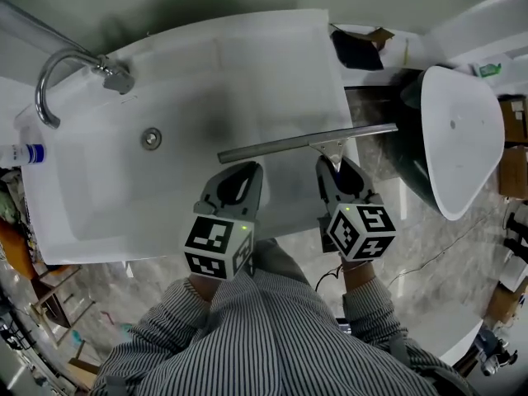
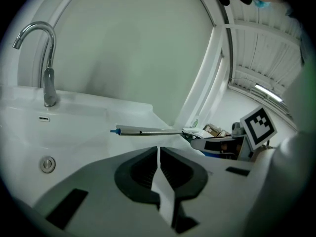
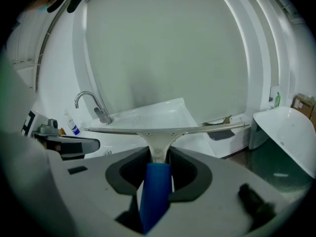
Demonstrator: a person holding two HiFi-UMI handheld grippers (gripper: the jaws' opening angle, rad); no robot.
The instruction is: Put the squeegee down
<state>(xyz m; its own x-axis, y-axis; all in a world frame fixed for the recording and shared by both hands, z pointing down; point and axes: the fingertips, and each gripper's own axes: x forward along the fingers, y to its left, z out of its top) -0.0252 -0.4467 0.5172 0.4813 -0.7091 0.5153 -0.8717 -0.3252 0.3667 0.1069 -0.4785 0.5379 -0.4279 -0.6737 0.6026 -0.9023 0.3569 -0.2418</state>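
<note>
White tub [image 1: 272,48] below, faucet [image 1: 58,73] at its far left end, drain [image 1: 151,138] in its floor.

From the head view: both grippers side by side over the tub's near rim, pointing away and tilted down, striped sleeves behind them. Right gripper [image 1: 332,163] clamped on the squeegee [image 1: 305,143], with the blade crosswise and about level over the tub's right side. Left gripper [image 1: 252,168] just beside it, the blade's left end just ahead of its tips.

Only in the right gripper view: blue handle [image 3: 155,191] pinched between the pads, jaws part-way apart around it, metal neck rising from them to the blade.

Only in the left gripper view: jaws drawn together to a thin slit, nothing between them. Blade's blue-capped end ahead, apart from the tips.

Bottle [image 1: 23,153] on the ledge at far left, seen from the head and right gripper views. White shell [image 1: 458,139] at right beyond the tub, missing from the left gripper view.
</note>
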